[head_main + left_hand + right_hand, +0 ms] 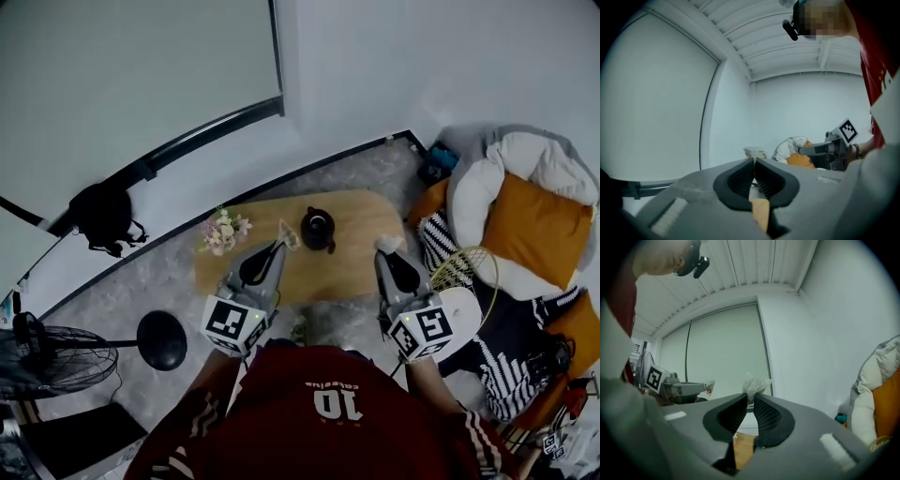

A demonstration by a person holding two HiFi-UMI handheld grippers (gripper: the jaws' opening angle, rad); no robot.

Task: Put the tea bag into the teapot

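Atop oval wooden table [349,264], rounded teapot [317,230].

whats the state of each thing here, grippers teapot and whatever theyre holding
left gripper: shut on a small pale scrap
right gripper: shut on a crumpled white tea bag
teapot: upright on the table, lid unclear

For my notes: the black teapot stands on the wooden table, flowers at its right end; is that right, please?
No: the head view shows the flowers at the left end of the wooden table; the black teapot does stand on it.
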